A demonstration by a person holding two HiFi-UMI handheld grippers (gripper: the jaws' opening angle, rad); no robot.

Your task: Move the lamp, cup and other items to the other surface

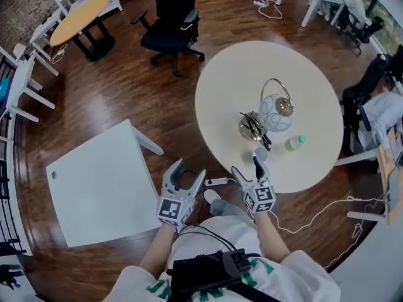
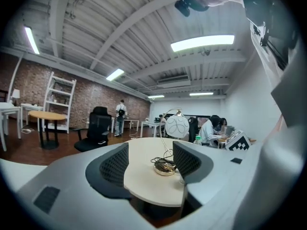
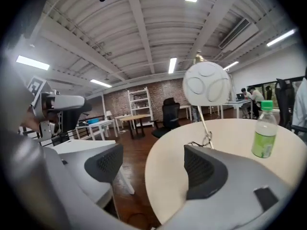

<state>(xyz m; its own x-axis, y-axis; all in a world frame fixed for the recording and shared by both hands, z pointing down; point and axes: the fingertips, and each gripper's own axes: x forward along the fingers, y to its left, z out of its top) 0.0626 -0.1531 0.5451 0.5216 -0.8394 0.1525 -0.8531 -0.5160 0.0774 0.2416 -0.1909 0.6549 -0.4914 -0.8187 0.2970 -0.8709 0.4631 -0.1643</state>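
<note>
A lamp with a white globe shade (image 1: 275,112) and a brass base (image 1: 250,128) stands on the round white table (image 1: 227,87). Nearer the table's front edge are a small white cup (image 1: 260,153) and a green-capped bottle (image 1: 293,143). My right gripper (image 1: 245,167) is open and empty just in front of the cup, at the table's rim. My left gripper (image 1: 186,178) is open and empty over the floor, left of it. The left gripper view looks between its open jaws (image 2: 151,162) at the lamp (image 2: 177,126). The right gripper view (image 3: 153,166) shows the shade (image 3: 207,90) and the bottle (image 3: 261,135).
A square white table (image 1: 101,181) stands to the left across a strip of wooden floor. A power strip with a cable (image 1: 217,181) lies between the two tables. Farther back are a black office chair (image 1: 170,24) and a round wooden table (image 1: 79,17). Another chair (image 1: 362,93) is at the right.
</note>
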